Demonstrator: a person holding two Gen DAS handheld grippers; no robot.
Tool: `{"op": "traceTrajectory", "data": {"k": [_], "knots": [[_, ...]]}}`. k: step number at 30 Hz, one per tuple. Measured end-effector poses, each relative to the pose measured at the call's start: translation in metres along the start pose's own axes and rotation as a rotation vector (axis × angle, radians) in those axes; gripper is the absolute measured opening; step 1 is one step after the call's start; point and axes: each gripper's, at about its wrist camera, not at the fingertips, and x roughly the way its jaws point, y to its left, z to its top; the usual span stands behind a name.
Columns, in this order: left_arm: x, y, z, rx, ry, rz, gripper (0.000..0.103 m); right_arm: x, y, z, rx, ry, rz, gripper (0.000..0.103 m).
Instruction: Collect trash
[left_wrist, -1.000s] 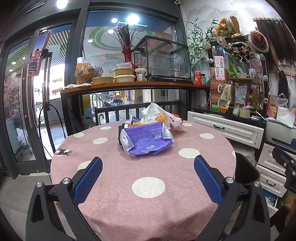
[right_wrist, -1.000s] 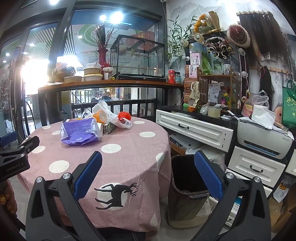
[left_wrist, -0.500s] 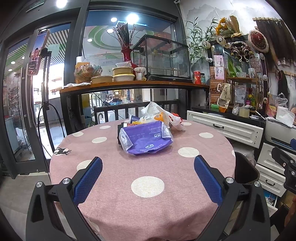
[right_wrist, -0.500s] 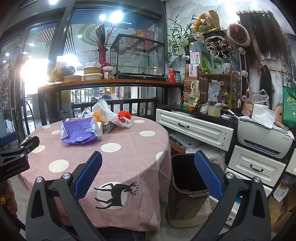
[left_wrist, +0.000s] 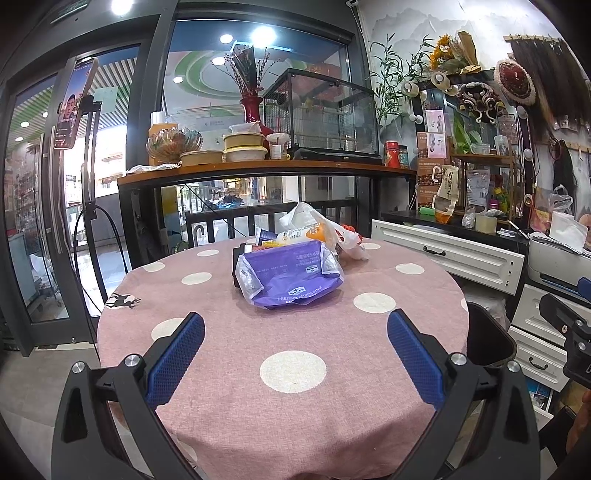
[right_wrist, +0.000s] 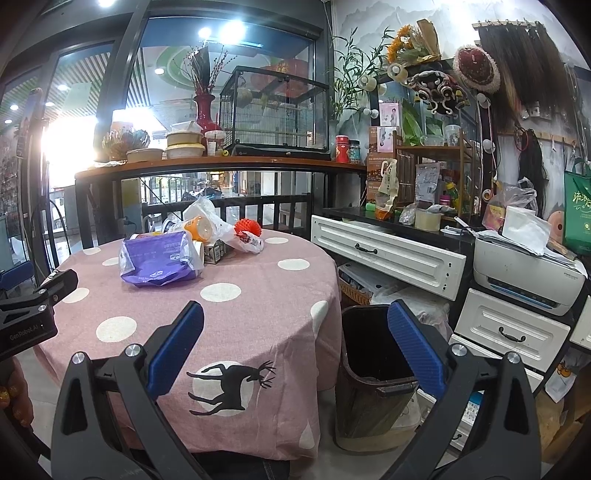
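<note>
**Left wrist view: fingers spread, trash pile ahead**

Left gripper (left_wrist: 295, 350) hovered with its blue fingers (left_wrist: 175, 356) spread wide and empty above the near part of the pink dotted surface (left_wrist: 221, 406). The right gripper (right_wrist: 295, 350) was likewise agape and held nothing, over the surface's right edge and the dark bin (right_wrist: 373, 369) on the floor beside it. Farther off, toward the far side, the purple wrapper (left_wrist: 291, 275) lay in front of a heap of trash: an orange-capped bottle (left_wrist: 306, 232) and a white plastic bag (left_wrist: 314, 221). A good approach would likely take the wrapper first, low and level, pinching a crumpled edge rather than its slack flat face.
</note>
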Motion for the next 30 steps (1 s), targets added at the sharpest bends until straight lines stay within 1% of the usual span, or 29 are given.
{"op": "traceTrajectory", "data": {"k": [17,20,22,24,26,27,29,30], "knots": [[0.002,0.000,-0.001,0.000,0.009,-0.007,0.098,0.002,0.000,-0.002,0.001,0.006,-0.005,0.098],[0.005,0.000,-0.001,0.009,0.020,-0.007,0.098,0.005,-0.001,-0.004,0.003,0.012,-0.010,0.098],[0.010,0.001,-0.001,0.021,0.043,-0.003,0.098,0.013,-0.003,-0.005,0.012,0.034,-0.008,0.098],[0.016,0.005,0.000,0.016,0.072,-0.020,0.098,0.022,-0.003,-0.004,0.011,0.068,0.018,0.098],[0.024,0.011,0.002,0.005,0.100,-0.022,0.098,0.033,0.001,0.000,-0.011,0.105,0.035,0.098],[0.029,0.014,0.003,0.006,0.119,-0.020,0.098,0.039,0.004,0.003,-0.030,0.109,0.053,0.098],[0.040,0.019,0.004,0.012,0.158,-0.025,0.098,0.053,0.011,0.011,-0.089,0.113,0.111,0.098],[0.047,0.022,0.005,0.011,0.183,-0.043,0.098,0.062,0.017,0.015,-0.121,0.126,0.145,0.098]]}}
